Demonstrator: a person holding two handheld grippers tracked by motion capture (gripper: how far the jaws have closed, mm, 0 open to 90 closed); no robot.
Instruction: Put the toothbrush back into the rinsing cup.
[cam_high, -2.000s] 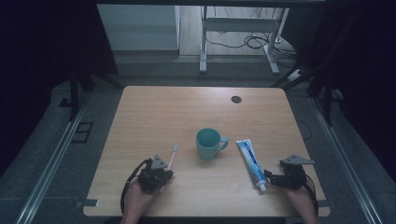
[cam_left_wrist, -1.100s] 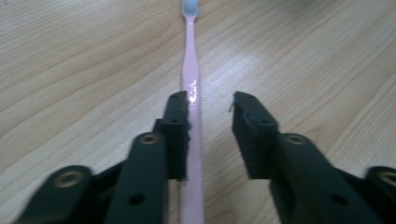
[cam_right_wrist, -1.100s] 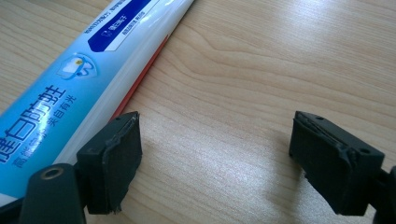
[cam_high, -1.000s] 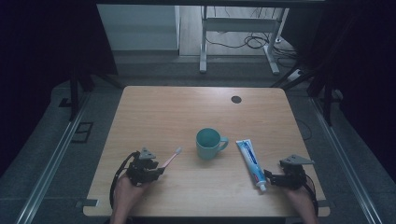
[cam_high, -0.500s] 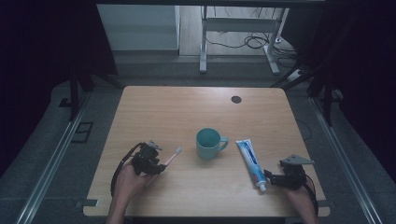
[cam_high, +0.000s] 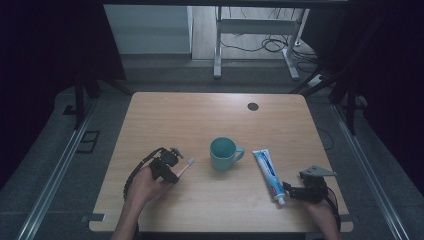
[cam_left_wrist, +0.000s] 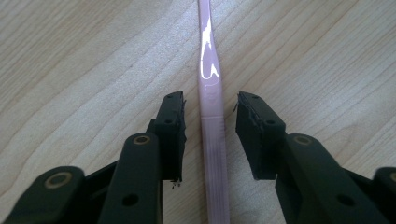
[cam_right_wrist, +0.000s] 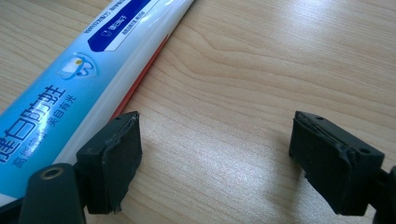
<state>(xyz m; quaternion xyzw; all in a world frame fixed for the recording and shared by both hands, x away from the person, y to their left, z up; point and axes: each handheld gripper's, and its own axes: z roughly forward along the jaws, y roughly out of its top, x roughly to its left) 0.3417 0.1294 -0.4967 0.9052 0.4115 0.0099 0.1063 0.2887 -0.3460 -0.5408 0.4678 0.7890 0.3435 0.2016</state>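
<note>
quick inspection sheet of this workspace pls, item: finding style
surface: light wooden table, small dark round spot near far edge
job's things: pink plastic toothbrush lying flat; teal ceramic mug upright; white and blue toothpaste tube lying flat
clutter: nothing seen
grippers: left hand-held gripper open, jaws either side of toothbrush handle; right hand-held gripper open, one jaw beside the tube
cables: black cable trails from left gripper; floor cables beyond
surroundings: grey floor, metal desk legs

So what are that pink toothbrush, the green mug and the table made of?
The toothbrush looks like glossy plastic: a bright glare streak runs along its pink handle. The mug seems ceramic with a smooth teal finish, though plastic is possible; the high view is too coarse to tell. The table shows pale wood grain, either real wood or a printed laminate.
</note>
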